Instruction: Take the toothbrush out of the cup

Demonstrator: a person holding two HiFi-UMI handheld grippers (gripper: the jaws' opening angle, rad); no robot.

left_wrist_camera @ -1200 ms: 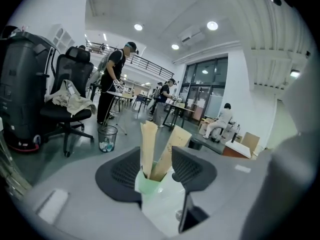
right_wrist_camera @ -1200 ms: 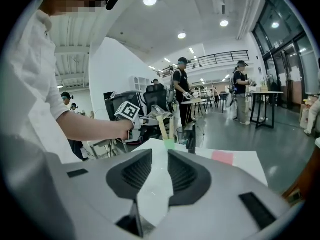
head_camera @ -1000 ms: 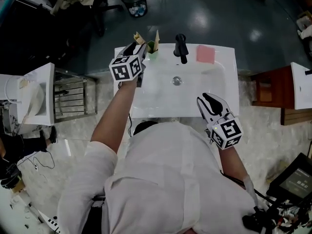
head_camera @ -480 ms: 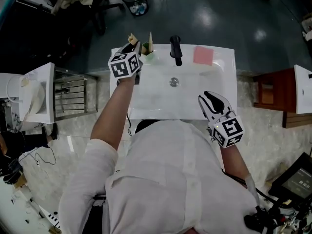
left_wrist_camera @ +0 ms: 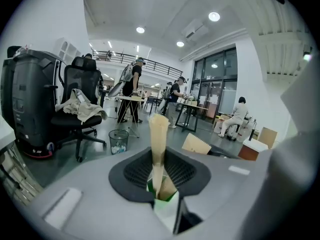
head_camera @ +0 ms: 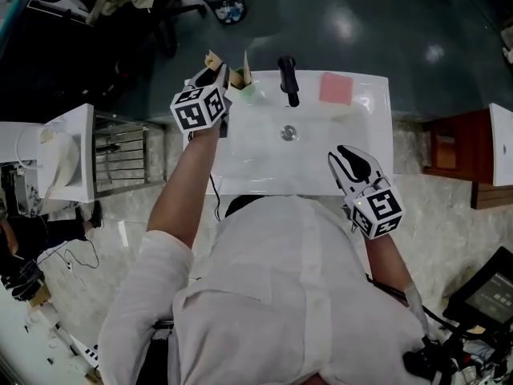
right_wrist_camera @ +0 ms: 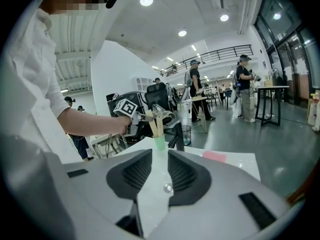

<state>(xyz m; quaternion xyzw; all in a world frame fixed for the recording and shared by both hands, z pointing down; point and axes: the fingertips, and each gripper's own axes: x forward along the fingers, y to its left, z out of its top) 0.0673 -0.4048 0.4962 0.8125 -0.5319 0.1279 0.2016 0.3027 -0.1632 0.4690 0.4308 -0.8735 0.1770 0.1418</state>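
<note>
A green cup [head_camera: 245, 86] stands at the sink's back left corner and holds two beige wrapped toothbrushes. My left gripper [head_camera: 220, 77] reaches it from the left. One toothbrush [left_wrist_camera: 159, 134] stands upright between its pads, which have just been closing and now press on the handle above the cup [left_wrist_camera: 168, 198]. The second toothbrush [left_wrist_camera: 196, 144] leans behind, to the right. From the right gripper view the cup [right_wrist_camera: 159, 143] and the left gripper [right_wrist_camera: 142, 116] show across the basin. My right gripper [head_camera: 347, 158] [right_wrist_camera: 159, 170] hovers open over the sink's front right edge, holding nothing.
The white sink [head_camera: 264, 155] has a black faucet [head_camera: 287, 74] at the back centre and a pink pad [head_camera: 336, 87] at the back right. A drain [head_camera: 289, 133] sits mid-basin. A wire rack [head_camera: 120, 155] stands left, a wooden stand [head_camera: 449, 147] right.
The left gripper's jaws have closed onto the upright toothbrush at the cup, and it edged slightly left. The right gripper has barely shifted.
</note>
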